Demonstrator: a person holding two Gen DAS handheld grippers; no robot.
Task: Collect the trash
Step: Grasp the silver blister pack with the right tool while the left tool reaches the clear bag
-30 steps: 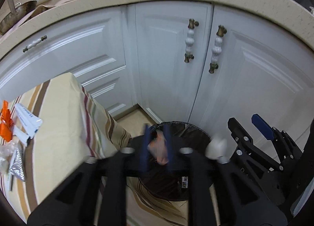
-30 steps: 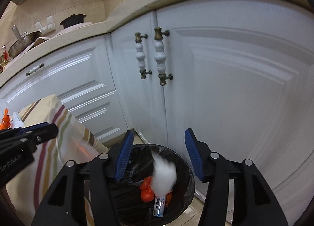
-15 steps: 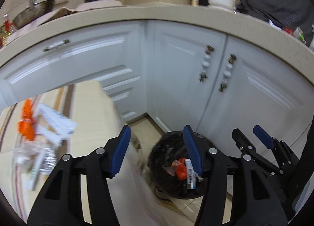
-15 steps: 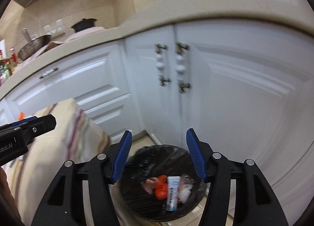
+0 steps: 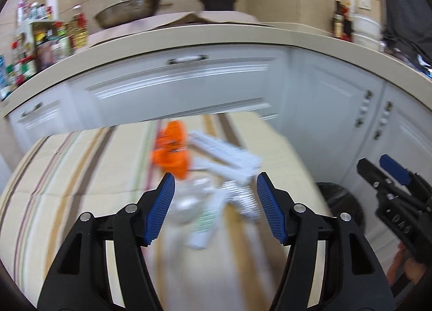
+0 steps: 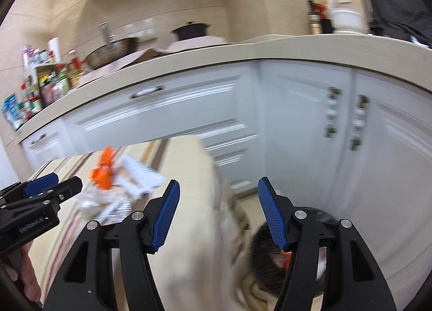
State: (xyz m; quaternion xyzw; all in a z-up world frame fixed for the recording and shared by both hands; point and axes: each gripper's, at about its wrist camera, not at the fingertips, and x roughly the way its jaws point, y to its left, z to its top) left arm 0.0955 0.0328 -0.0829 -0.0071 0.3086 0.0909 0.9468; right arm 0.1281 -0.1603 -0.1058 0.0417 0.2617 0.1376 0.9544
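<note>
1. We see the left gripper (image 5: pixel 214 189) poised above a table draped in a striped tablecloth (image 5: pixel 67 176). Its blue-padded jaws stand well apart and have just been opening, with nothing held between them.

2. Beyond the left gripper's tips, at about 12 o'clock in the left wrist view, lies a blurred heap of trash. It includes an orange wrapper (image 5: pixel 171 154), a white printed carton (image 5: pixel 224 153), a crinkled clear plastic bag (image 5: pixel 186 200) and a silvery foil packet (image 5: pixel 240 195).

3. The carton lies just beside the orange wrapper, at its 3 o'clock. Whether the two touch we cannot tell through the blur.

4. The right gripper (image 6: pixel 217 203) hangs over the table's near corner. Its jaws are also parted, have just been opening slightly, and grip nothing.

5. In the right wrist view the same heap sits at about 10 o'clock, orange wrapper (image 6: pixel 102 173) foremost, with the left gripper (image 6: pixel 54 186) reaching in from the 9 o'clock edge.

6. A bin lined with a black bag (image 6: pixel 270 251) stands on the floor at the right gripper's 5 o'clock, beside the hanging cloth and before the white cabinet doors (image 6: pixel 378 176). Orange scraps show inside it.

7. Behind, a cream countertop (image 5: pixel 216 38) carries a wok (image 5: pixel 127 12), a dark pot (image 5: pixel 217 3) and a rack of bottles and jars (image 5: pixel 40 41).
</note>
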